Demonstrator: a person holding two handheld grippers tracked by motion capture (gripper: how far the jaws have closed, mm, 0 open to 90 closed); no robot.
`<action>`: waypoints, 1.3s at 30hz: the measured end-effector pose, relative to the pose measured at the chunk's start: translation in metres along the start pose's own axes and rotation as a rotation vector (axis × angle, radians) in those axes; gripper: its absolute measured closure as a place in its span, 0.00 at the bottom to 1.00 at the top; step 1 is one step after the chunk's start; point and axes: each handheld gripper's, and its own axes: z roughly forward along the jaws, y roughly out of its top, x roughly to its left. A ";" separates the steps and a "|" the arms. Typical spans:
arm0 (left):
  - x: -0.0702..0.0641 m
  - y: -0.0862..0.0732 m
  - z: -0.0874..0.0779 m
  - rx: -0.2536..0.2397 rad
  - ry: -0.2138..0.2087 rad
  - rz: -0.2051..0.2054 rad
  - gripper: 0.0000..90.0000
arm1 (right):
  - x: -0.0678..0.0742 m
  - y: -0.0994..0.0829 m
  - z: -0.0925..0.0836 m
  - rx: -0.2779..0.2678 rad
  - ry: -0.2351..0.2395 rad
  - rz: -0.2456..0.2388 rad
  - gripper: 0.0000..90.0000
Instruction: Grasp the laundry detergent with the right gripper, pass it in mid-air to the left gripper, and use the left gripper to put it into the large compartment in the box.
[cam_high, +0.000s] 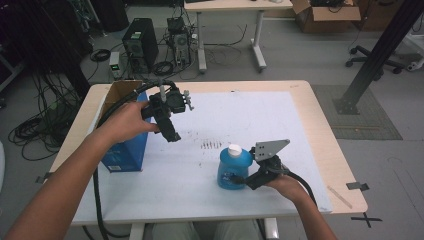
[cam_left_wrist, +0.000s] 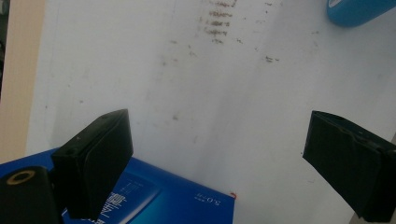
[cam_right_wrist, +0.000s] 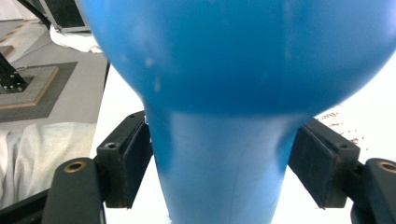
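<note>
The blue bottle (cam_high: 234, 169) with its white cap (cam_high: 235, 149) stood upright on the white sheet (cam_high: 260, 120) covering the desk (cam_high: 320, 130), toward the person's side and right of the smudged marks (cam_high: 211, 144). The right gripper (cam_high: 239, 179) reached the bottle from the right, low on its body. In the right gripper view, the bottle's narrow part (cam_right_wrist: 219, 163) sat between the two black jaws; the left pad (cam_right_wrist: 140, 154) touched its side, while the other lay at its edge, and I could not tell whether it pressed. The left gripper (cam_high: 172, 136) hung above the sheet, left of the bottle and well apart from it, jaws spread wide with nothing between them. Left of the bottle, a blue box (cam_high: 127, 152) stood near the desk's left edge, just beside the left hand (cam_high: 125, 120).
</note>
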 end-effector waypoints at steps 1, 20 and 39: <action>0.000 0.000 0.000 0.000 0.000 0.000 0.09 | 0.000 0.000 0.000 -0.002 0.000 -0.001 0.30; -0.001 0.001 0.000 0.000 0.001 -0.002 0.09 | 0.001 0.001 -0.001 -0.017 0.014 -0.011 0.45; -0.002 0.000 -0.001 -0.003 -0.001 0.001 0.09 | 0.003 0.012 -0.009 -0.052 0.027 -0.010 0.48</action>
